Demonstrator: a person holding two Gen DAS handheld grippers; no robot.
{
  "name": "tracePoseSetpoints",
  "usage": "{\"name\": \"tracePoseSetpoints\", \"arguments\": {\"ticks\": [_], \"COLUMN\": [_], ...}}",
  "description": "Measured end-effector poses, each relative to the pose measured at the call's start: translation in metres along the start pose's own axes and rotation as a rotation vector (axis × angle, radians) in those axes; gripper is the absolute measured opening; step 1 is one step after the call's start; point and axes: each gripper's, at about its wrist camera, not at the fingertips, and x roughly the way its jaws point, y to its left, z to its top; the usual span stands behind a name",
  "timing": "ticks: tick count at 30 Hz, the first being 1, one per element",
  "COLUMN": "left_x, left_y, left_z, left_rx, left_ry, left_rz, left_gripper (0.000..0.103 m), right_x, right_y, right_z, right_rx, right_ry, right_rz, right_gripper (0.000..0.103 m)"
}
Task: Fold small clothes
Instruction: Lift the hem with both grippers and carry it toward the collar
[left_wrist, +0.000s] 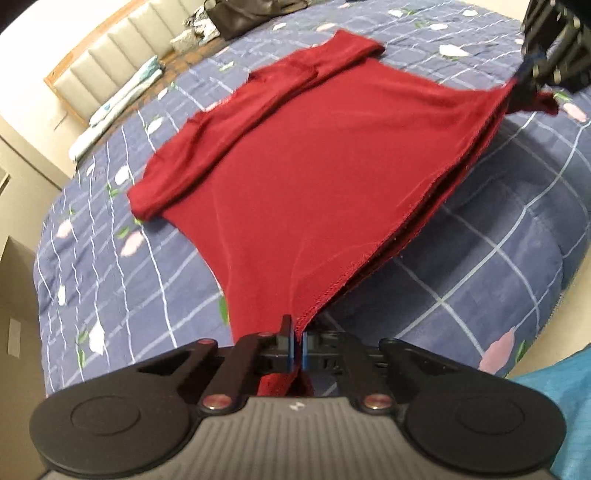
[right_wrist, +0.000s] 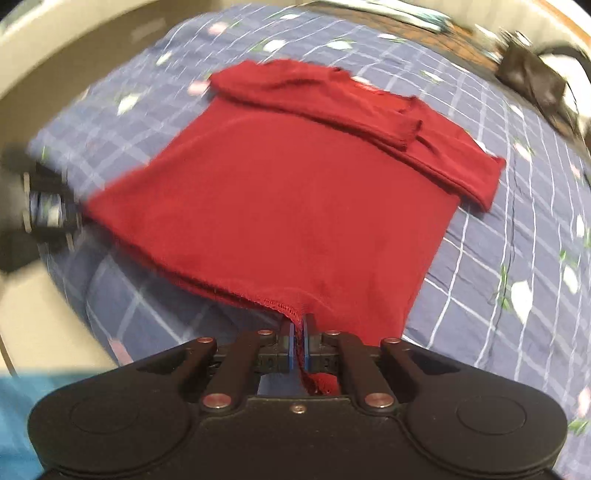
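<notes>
A dark red shirt (left_wrist: 314, 162) lies on a bed, sleeves folded across its far end. Its near hem is lifted off the quilt, stretched between my two grippers. My left gripper (left_wrist: 297, 332) is shut on one hem corner. My right gripper (right_wrist: 300, 328) is shut on the other hem corner; the shirt (right_wrist: 295, 192) spreads away from it. In the left wrist view the right gripper (left_wrist: 532, 70) shows at the top right, pinching the cloth. In the right wrist view the left gripper (right_wrist: 48, 210) shows blurred at the left edge.
The blue checked floral quilt (left_wrist: 498, 229) covers the bed. A padded headboard (left_wrist: 122, 48), a folded light cloth (left_wrist: 118, 107) and a black bag (left_wrist: 251, 14) lie at the far end; the bag also shows in the right wrist view (right_wrist: 532, 77). Teal fabric (left_wrist: 554, 406) sits at the near edge.
</notes>
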Motion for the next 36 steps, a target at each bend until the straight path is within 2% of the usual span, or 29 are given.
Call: {"name": "tracePoseSetpoints", "arguments": {"ticks": [4,7,11,16,22,26,30,36], "left_x": [-0.019,-0.033,-0.048,-0.064,-0.089,-0.094,-0.093,-0.090], "left_y": [-0.002,-0.002,0.001,0.005,0.002,0.013,0.039,0.082], "left_z": [0.004,0.005,0.004,-0.005,-0.027,-0.032,-0.017,0.027], "left_rx": [0.084,0.123,0.085,0.070,0.001,-0.102,-0.217,-0.285], "left_ry": [-0.033,-0.056,-0.054,-0.037,0.039,0.072,0.066,0.002], "left_rz": [-0.023,-0.048,-0.083,-0.119,-0.236,-0.254,-0.253,-0.218], "left_gripper": [0.002,0.002,0.002,0.001,0.001,0.002,0.002,0.002], "right_x": [0.000,-0.008,-0.020,-0.029,-0.050,-0.060,-0.061,-0.065], "right_y": [0.013,0.019,0.025,0.028,0.035,0.045,0.034,0.005], "right_z": [-0.010,-0.015,-0.018,-0.021,-0.038,-0.054,-0.052,-0.014], "right_rx": [-0.118,-0.190,-0.240,-0.243,-0.204,-0.204,-0.121,-0.048], "right_ry": [0.034,0.040,0.036,0.044,0.077,0.111,0.108,0.025], "right_rz": [-0.026,-0.011,-0.010,0.018,0.101,0.155,0.170,0.129], "right_gripper": [0.003,0.003,0.003,0.003,0.003,0.003,0.003,0.003]}}
